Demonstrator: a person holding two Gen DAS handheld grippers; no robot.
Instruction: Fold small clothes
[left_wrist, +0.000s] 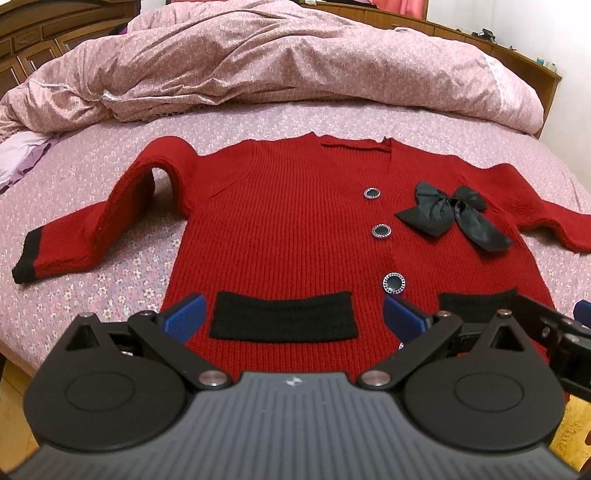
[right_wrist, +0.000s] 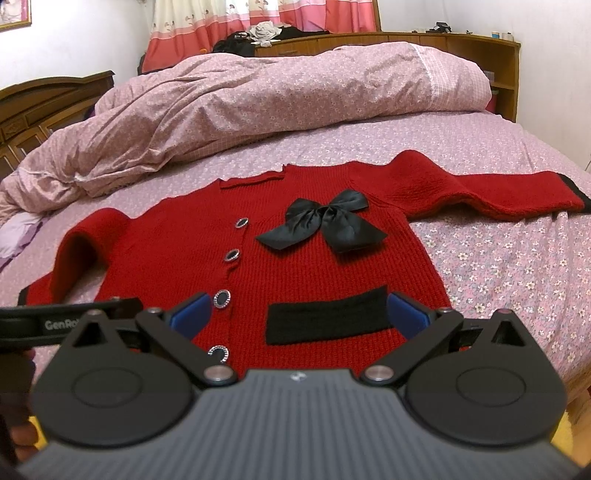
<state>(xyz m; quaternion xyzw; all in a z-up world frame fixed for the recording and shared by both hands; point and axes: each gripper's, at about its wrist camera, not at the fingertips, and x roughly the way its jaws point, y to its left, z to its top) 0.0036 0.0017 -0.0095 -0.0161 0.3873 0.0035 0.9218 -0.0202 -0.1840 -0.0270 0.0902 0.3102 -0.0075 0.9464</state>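
Cardigan flat, both tongs open at its hem

The red cardigan (left_wrist: 288, 229) lies face-up on the bed (left_wrist: 110, 295), sleeves stretched left-right. Left tongs (left_wrist: 293, 319) and right tongs (right_wrist: 300, 314) hover empty, jaws spread, each nearer its own sleeve

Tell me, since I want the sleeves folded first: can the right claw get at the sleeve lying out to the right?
Probably yes. The right claw is open and empty over the cardigan's hem, and the right sleeve lies flat on the bed sheet with nothing on or around it.
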